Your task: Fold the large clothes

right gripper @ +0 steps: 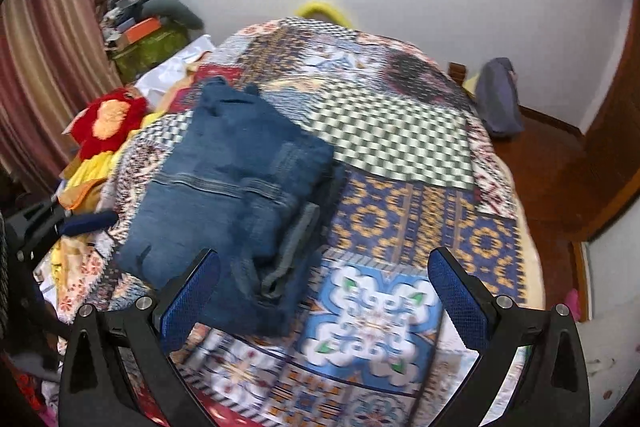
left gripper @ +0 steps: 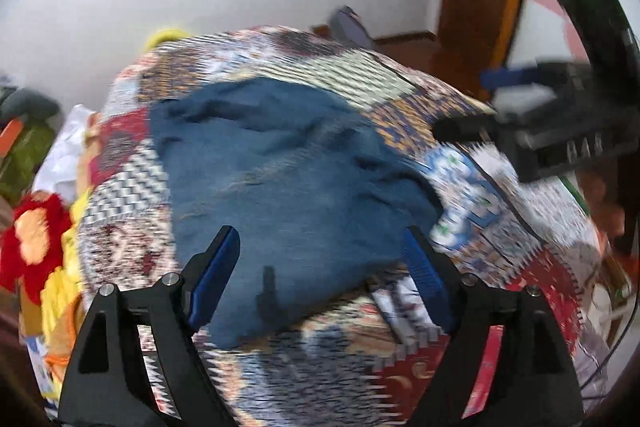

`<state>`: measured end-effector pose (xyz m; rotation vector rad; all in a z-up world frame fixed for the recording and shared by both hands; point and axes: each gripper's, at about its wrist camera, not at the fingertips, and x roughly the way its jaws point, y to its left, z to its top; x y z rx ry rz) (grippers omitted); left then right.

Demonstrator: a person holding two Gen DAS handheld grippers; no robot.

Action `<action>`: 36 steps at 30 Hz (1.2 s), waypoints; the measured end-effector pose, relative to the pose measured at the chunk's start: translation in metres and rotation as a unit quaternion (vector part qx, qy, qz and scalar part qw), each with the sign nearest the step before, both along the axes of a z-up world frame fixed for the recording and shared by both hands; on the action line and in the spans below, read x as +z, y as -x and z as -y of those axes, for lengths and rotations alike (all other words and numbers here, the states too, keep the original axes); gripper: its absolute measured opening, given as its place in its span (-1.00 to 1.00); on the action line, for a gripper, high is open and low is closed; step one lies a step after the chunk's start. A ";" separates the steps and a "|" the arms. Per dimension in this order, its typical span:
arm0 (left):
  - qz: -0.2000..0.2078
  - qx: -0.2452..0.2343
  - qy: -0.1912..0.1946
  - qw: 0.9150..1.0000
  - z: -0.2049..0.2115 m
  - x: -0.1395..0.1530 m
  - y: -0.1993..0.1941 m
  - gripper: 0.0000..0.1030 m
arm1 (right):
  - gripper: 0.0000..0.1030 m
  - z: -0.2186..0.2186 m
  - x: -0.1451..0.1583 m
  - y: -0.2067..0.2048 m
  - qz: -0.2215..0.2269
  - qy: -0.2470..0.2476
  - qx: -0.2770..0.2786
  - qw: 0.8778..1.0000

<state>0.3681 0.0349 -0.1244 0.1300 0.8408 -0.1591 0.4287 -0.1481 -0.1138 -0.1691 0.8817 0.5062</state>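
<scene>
On the patchwork quilt (right gripper: 404, 211) covering the bed lie the jeans (right gripper: 236, 183), blue denim folded into a thick, roughly rectangular bundle with pale stitched seams and layered edges showing at its near right corner. The left gripper (left gripper: 320, 259) hangs above them with its blue-padded jaws spread and nothing pinched; the right gripper (right gripper: 324, 287) is likewise spread wide and empty, just beside the bundle's near edge. A red and orange plush toy (right gripper: 108, 119) sits by yellow cloth at the bed's left side.
</scene>
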 end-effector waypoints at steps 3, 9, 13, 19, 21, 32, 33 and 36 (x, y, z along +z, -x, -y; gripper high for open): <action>0.016 0.034 -0.008 0.999 -0.026 0.002 -0.002 0.80 | 1.00 -0.018 -0.007 -0.003 -0.018 -0.014 0.019 1.000; -0.044 0.106 0.006 0.993 -0.075 -0.033 -0.022 0.82 | 1.00 -0.054 -0.058 -0.028 -0.076 0.029 0.028 0.996; -0.089 0.124 0.012 0.988 -0.091 -0.069 -0.028 0.87 | 1.00 -0.043 -0.092 -0.044 -0.126 0.037 0.022 0.991; -0.088 0.115 0.034 0.989 -0.104 -0.076 -0.015 0.94 | 1.00 -0.006 -0.095 -0.048 -0.166 -0.014 0.011 0.986; -0.088 0.118 0.019 0.989 -0.107 -0.071 -0.011 0.94 | 1.00 -0.001 -0.090 -0.046 -0.170 -0.018 0.010 0.985; -0.002 0.120 -0.055 0.991 -0.115 -0.019 -0.045 0.93 | 1.00 -0.025 -0.006 -0.062 -0.053 0.001 0.025 0.998; 0.008 0.120 -0.050 0.991 -0.115 -0.013 -0.055 0.93 | 1.00 -0.031 -0.004 -0.068 -0.053 -0.004 0.029 0.998; 0.028 0.117 -0.045 0.992 -0.113 -0.001 -0.080 0.93 | 1.00 -0.054 -0.005 -0.090 -0.065 -0.019 0.043 0.997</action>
